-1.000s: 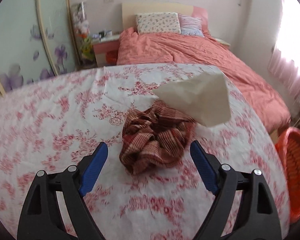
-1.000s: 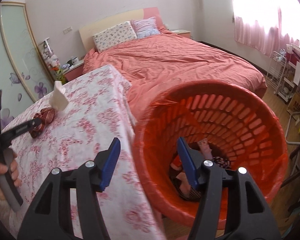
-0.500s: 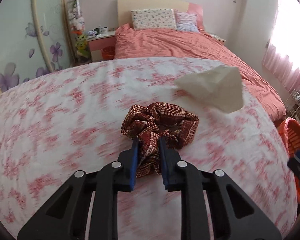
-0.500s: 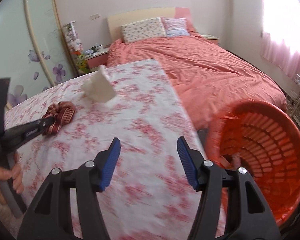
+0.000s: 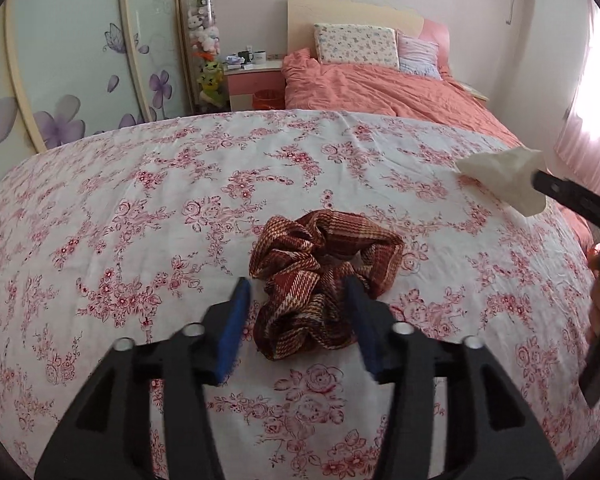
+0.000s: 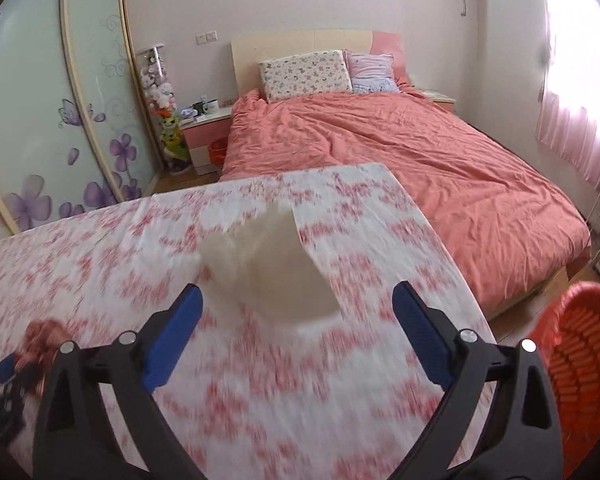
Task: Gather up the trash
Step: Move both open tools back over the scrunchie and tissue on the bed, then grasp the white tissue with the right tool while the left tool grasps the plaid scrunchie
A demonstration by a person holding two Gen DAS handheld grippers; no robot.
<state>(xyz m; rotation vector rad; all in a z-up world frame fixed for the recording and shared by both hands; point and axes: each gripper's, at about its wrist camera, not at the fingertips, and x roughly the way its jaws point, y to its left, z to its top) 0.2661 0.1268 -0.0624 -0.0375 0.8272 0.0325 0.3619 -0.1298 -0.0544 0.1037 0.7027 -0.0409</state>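
Note:
A brown plaid scrunchie (image 5: 324,280) lies on the floral tablecloth (image 5: 140,220). My left gripper (image 5: 296,308) straddles its near end and its jaws are opening; the blue pads stand beside the fabric without pinching it. A crumpled white tissue (image 6: 268,272) sits further right on the table, also seen in the left wrist view as the tissue (image 5: 504,176). My right gripper (image 6: 296,312) is just short of it, empty, its jaws opening wide. One of its fingers (image 5: 572,196) reaches in beside the tissue. The right wrist view is blurred.
An orange slatted basket (image 6: 580,360) stands on the floor off the table's right edge. Behind the table is a bed (image 6: 420,168) with a coral duvet. Wardrobe doors (image 5: 60,80) and a nightstand (image 5: 256,80) are at the back left. A hand (image 5: 598,296) shows at the right edge.
The left jaws pinched the scrunchie, then parted again. The right gripper swung from the basket across the table to the tissue and its jaws spread wider.

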